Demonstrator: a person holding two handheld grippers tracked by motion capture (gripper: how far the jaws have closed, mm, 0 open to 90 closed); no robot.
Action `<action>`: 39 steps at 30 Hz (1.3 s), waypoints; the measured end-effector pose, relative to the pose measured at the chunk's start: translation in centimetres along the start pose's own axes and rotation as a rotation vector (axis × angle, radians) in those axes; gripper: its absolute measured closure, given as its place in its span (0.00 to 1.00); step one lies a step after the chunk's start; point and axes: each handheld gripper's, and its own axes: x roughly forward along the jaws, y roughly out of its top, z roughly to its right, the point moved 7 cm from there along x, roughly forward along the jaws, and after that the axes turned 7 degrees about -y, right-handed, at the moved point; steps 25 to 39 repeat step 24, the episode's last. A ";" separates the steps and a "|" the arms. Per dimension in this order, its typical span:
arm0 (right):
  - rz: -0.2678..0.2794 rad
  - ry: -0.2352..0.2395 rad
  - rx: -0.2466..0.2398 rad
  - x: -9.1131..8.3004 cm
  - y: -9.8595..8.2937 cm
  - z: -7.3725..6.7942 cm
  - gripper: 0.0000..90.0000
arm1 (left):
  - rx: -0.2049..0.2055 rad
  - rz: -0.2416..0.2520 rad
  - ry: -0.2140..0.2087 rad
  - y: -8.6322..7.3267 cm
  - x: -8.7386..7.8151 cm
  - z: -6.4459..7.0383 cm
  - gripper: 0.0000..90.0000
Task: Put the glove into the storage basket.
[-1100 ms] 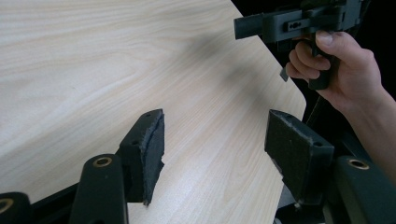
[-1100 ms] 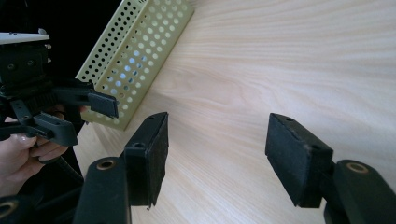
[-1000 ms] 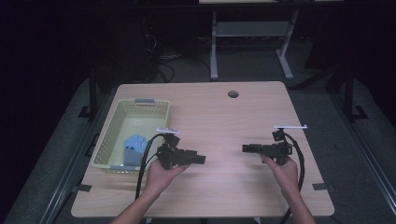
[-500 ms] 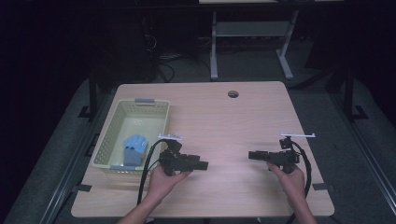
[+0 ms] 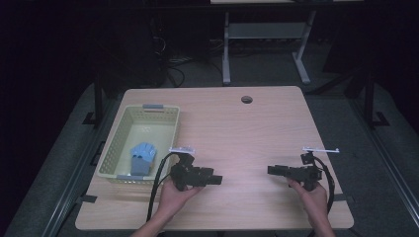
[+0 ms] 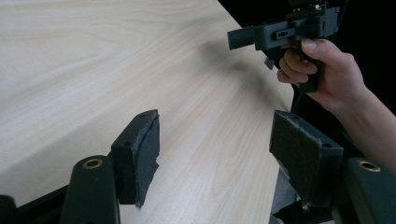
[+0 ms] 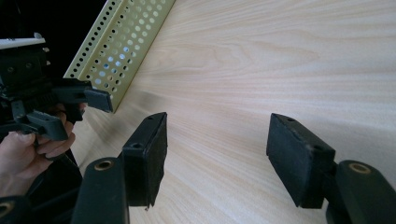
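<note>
My left gripper (image 5: 218, 179) hovers low over the near middle of the wooden table (image 5: 237, 128), pointing right. In the left gripper view its jaws (image 6: 215, 161) stand open with bare wood between them. My right gripper (image 5: 271, 170) is near the front right, pointing left at the other one. Its jaws (image 7: 217, 156) are open in the right gripper view and hold nothing. A pale yellow perforated basket (image 5: 126, 123) sits at the left, with a blue object (image 5: 142, 157) lying in its near end.
The basket's wall (image 7: 126, 46) stands just behind the left hand. A round cable hole (image 5: 246, 99) is near the table's far edge. Cables trail from both grippers over the near edge. Dark floor and a metal stand (image 5: 226, 54) lie beyond the table.
Both hands have drawn back toward the near edge of the table. The right gripper has also drifted a little to the right. Both stay open.
</note>
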 end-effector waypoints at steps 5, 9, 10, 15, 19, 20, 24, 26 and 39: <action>0.007 0.004 0.009 -0.2 -0.4 0.1 0.42 | 0.008 0.001 0.005 -0.5 0.0 -0.1 0.36; 0.006 0.006 0.005 -0.3 -1.0 0.2 0.41 | 0.018 -0.003 0.002 -1.1 0.1 -0.1 0.36; 0.005 0.005 0.007 -0.3 -1.1 0.2 0.41 | 0.025 -0.004 0.003 -1.2 0.1 -0.1 0.36; 0.010 0.003 0.009 -0.4 -1.5 0.1 0.39 | 0.047 -0.004 0.005 -1.5 0.3 0.0 0.36; 0.009 0.004 -0.004 -0.4 -2.0 -0.1 0.39 | 0.058 0.003 -0.008 -1.8 0.6 0.4 0.35; 0.008 0.003 -0.014 -0.3 -2.1 -0.1 0.39 | 0.066 -0.002 -0.009 -1.9 0.6 0.6 0.35; 0.001 0.004 -0.044 -0.2 -2.3 -0.5 0.37 | 0.099 -0.010 0.006 -2.0 0.6 0.8 0.35; 0.001 0.004 -0.044 -0.2 -2.3 -0.5 0.37 | 0.099 -0.010 0.006 -2.0 0.6 0.8 0.35; 0.001 0.004 -0.044 -0.2 -2.3 -0.5 0.37 | 0.099 -0.010 0.006 -2.0 0.6 0.8 0.35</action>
